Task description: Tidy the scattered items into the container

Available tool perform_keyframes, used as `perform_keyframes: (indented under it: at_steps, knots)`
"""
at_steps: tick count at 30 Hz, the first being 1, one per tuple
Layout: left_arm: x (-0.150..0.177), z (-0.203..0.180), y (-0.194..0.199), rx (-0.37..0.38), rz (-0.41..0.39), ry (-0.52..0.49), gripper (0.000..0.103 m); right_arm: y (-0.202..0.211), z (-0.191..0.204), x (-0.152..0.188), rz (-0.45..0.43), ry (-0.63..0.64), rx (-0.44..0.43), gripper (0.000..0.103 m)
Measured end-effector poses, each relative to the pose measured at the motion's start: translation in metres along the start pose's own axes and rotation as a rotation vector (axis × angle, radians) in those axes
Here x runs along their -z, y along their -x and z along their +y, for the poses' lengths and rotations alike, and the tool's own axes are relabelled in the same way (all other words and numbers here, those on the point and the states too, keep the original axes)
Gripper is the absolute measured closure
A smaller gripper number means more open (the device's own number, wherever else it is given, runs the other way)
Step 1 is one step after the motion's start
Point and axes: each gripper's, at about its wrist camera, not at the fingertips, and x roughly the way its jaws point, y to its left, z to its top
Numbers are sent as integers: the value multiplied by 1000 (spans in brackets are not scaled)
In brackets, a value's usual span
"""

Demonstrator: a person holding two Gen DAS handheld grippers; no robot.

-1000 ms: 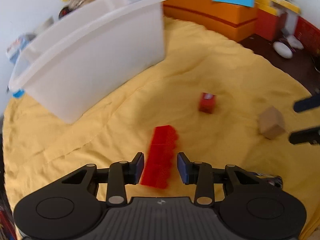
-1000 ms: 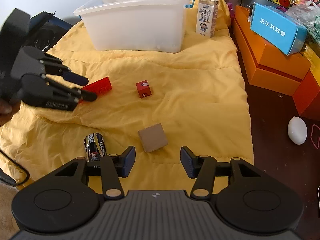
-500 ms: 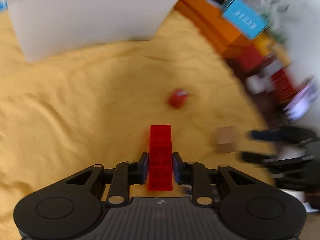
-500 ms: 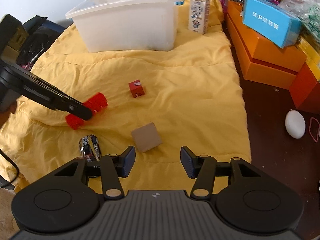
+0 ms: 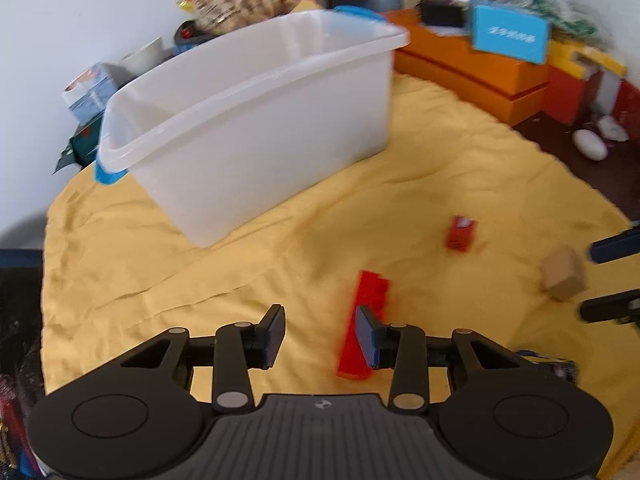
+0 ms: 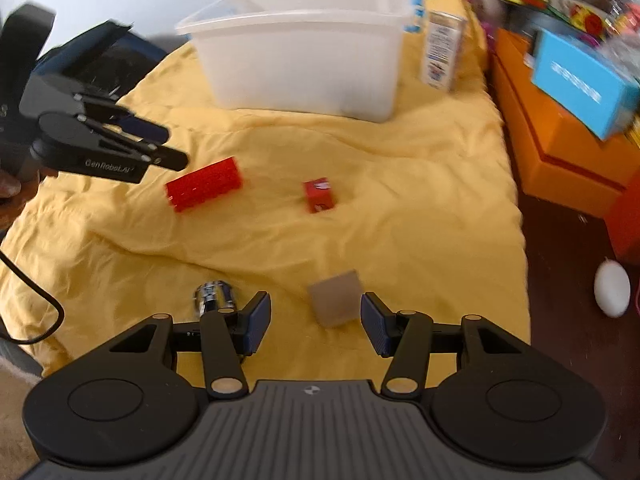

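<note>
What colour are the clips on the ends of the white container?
Blue. The near clip on the white container shows best in the left wrist view.

Red brick (image 6: 204,184) — yellow blanket (image 6: 400,168) — white bin (image 6: 304,48).

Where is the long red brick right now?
The long red brick lies loose on the yellow blanket, just beyond the left gripper, left of the small red cube.

Orange boxes (image 6: 560,136) beside yellow blanket (image 6: 420,200); blue box (image 6: 580,84) on top; white egg-shaped thing (image 6: 611,288) on floor.
</note>
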Motion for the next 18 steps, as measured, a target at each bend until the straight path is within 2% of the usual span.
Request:
perform_keyframes:
  at_steps: [3,5,7,11,12,13,14,15,18]
  knots:
    - [5,-10,4,29,3,-30,57,0,7,-1,-7,16,-54,49]
    - [5,-15,-8,-1,26,-46,57,-1,12,-2,-2,27,-95,50]
    - [6,-12,-18,-15,51,-29,57,-5,20,-3,13,66,-84,50]
    - [7,-5,-29,46,85,15,57,-21,35,-4,83,141,-158,50]
    - [9,-6,-31,55,93,17,57,-29,40,-2,97,172,-155,53]
    - [10,-7,-34,57,104,21,59,-37,44,0,122,201,-147,61]
    - [12,-7,-37,58,114,30,62,-39,48,2,109,223,-139,62]
    - [15,-7,-39,64,120,42,64,-39,49,1,105,232,-144,70]
    - [20,-3,-35,93,106,77,69,-38,47,-4,100,211,-144,70]
